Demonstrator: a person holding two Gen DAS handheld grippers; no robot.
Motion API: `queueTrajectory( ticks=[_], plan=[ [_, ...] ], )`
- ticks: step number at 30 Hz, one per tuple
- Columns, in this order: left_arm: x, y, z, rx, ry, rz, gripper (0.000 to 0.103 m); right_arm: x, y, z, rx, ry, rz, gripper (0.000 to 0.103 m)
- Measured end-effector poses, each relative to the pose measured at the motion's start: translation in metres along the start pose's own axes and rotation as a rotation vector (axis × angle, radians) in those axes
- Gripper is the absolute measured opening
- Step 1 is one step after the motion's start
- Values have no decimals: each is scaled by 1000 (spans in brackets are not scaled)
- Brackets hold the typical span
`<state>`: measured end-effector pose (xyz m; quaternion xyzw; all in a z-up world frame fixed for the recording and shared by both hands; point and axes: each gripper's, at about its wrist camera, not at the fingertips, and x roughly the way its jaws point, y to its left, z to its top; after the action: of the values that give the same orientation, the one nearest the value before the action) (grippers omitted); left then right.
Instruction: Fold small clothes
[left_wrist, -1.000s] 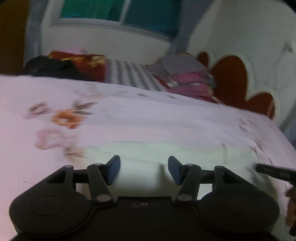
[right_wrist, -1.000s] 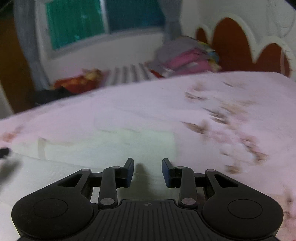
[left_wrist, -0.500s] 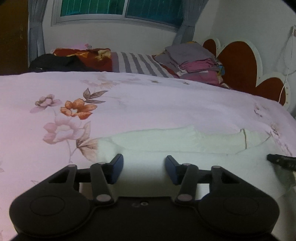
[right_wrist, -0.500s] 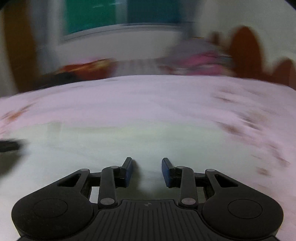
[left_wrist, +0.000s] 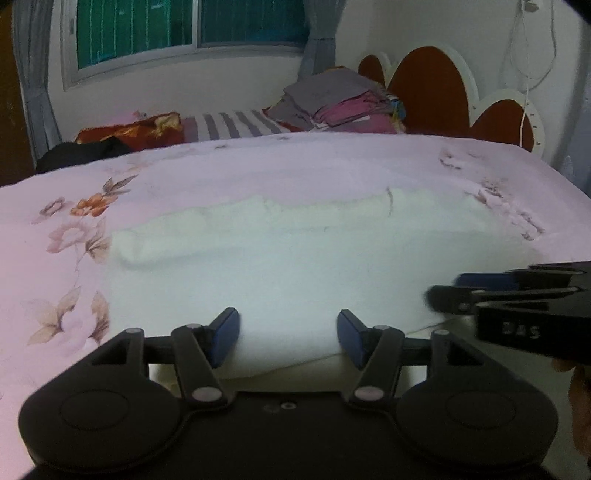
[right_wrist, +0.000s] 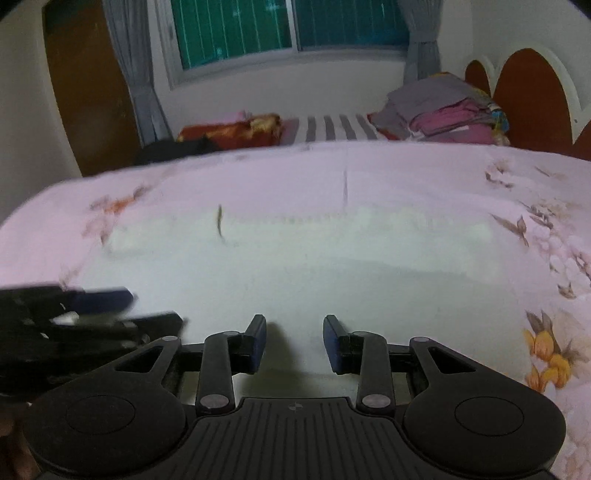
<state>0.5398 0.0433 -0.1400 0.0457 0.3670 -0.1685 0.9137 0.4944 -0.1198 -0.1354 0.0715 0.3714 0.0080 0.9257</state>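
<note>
Your two grippers have drawn together over the near edge of a pale cream garment spread flat on the pink floral bedsheet; a second ago the right gripper showed only as a dark sliver at the margin of the left wrist view, and now it fills that view's right side, just beside the left one. The left gripper hovers with its blue-padded fingers spread wide and nothing between them, the garment's near hem rising in a soft ridge beneath; the right gripper likewise has its fingers apart and empty, though less widely. The garment lies lengthwise across the bed, its far edge showing a thicker folded band and a small dark mark; it appears in much the same place as before, so the change is in your hands and not the cloth. Judged from this, you are lining up for a pinch on the near hem; both sets of fingers sit low and close to the fabric, though whether they touch it cannot be told. The right wrist view is blurred at its left, which suggests motion there. A fold toward the far edge looks like the next call; the thin cloth may slip if only one layer is caught. Stacked folded clothes wait by the red-and-white headboard beyond.
</note>
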Motion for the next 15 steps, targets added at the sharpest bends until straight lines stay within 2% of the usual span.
queueTrajectory(
  ticks=[2,4,6,9,12,15],
  plan=[
    [-3,10,0,-7,2,19,58,1,-9,-4,-2,-1,-23,33],
    [-7,22,-2,-20,1,34,58,-6,-23,-6,20,-12,-105,33],
    [-12,30,-7,-35,0,35,58,-14,-49,-7,93,-10,-181,33],
    [-15,34,-8,-43,-3,34,58,-18,-71,-8,148,-1,-157,33],
    [-14,33,-11,-42,-8,38,58,-13,-65,-5,124,3,-169,33],
    [-11,32,-9,-30,-6,42,59,-12,-69,-9,153,-9,-173,33]
  ],
)
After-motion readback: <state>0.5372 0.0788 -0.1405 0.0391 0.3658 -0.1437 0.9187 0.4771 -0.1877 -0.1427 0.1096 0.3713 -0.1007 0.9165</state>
